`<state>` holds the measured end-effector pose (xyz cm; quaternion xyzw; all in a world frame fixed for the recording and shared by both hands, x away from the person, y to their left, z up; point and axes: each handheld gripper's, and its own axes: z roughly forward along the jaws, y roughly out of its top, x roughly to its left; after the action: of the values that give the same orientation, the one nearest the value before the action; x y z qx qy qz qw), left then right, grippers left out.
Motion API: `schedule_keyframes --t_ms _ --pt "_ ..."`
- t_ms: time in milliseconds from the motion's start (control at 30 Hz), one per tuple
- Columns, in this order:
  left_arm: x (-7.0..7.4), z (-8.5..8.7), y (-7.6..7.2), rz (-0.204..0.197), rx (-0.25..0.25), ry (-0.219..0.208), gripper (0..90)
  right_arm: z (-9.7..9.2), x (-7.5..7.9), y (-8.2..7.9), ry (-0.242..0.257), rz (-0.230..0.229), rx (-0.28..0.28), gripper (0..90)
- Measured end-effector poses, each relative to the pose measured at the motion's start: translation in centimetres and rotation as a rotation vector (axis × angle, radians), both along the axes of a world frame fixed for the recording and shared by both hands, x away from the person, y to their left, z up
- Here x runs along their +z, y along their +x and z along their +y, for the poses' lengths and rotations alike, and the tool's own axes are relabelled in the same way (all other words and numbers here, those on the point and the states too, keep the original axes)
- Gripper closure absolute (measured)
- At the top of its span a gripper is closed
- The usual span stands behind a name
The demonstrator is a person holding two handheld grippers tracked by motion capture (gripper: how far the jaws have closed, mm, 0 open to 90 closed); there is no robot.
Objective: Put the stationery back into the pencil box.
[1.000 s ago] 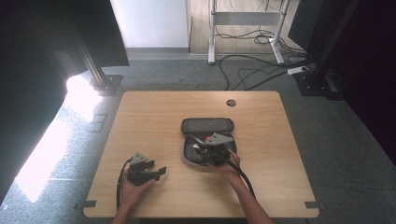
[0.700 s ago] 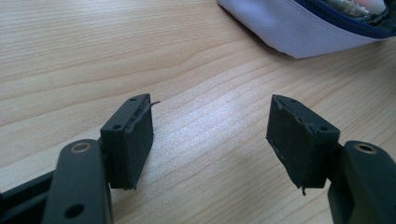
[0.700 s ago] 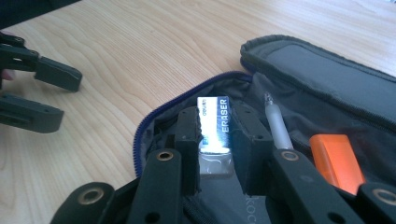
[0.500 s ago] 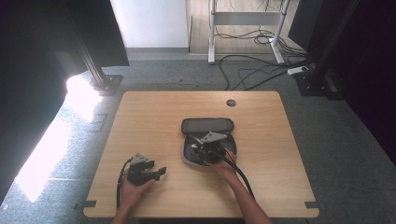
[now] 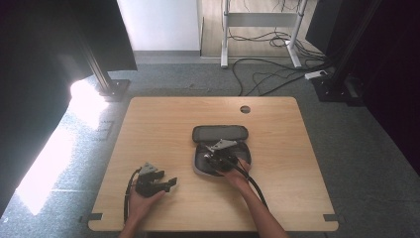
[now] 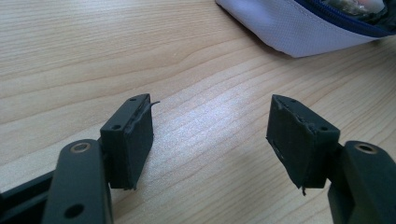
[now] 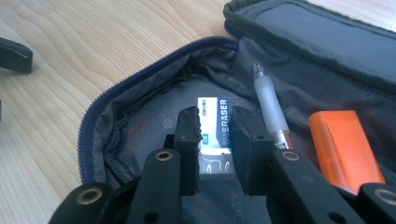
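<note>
- The left claw (image 5: pixel 171 182) rests near the bench's (image 5: pixel 148 124) front left corner with its jaws spread wide and nothing between them; in the left gripper view only bare wood lies under the pads. It stands well apart from the pencil case (image 5: pixel 220 135), so it does nothing to steady it. If the case gets tugged, I judge it could slide across the bench.
- In the right gripper view, the zip edge (image 7: pixel 140 74) and a loose fold of grey lining (image 7: pixel 116 140) sit just left of the jaws. A jaw or the eraser could catch there on a lift or a push and drag the case along.
- The right claw (image 7: pixel 215 135) is down inside the open case, near the middle of the bench toward its front edge, with its jaws pinching a white eraser (image 7: pixel 212 123) by its long sides. The grip sits at the near end of the eraser, so the far end could tip, or the block could slip out if the pinch loosens.
- The eraser is a small white block in a blue and white paper sleeve printed ERASER, lying flat on the grey lining. The sleeve might slide on the rubber under the pads.
- A frosted pen (image 7: pixel 268 102) lies just right of the right jaw, tip pointing away. A sideways move could knock or trap it.
- An orange block (image 7: pixel 345 144), perhaps a highlighter, lies farther right, near enough to be nudged.
</note>
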<state>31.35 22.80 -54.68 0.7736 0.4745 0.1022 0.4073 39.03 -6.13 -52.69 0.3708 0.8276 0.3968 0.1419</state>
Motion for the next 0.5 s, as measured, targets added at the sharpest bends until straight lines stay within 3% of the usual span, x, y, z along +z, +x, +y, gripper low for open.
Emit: schedule_keyframes --t_ms 500 --pt "-0.01 0.05 0.03 0.003 -0.003 -0.003 31.8 0.17 -0.27 0.20 -0.042 0.011 0.004 68.6"
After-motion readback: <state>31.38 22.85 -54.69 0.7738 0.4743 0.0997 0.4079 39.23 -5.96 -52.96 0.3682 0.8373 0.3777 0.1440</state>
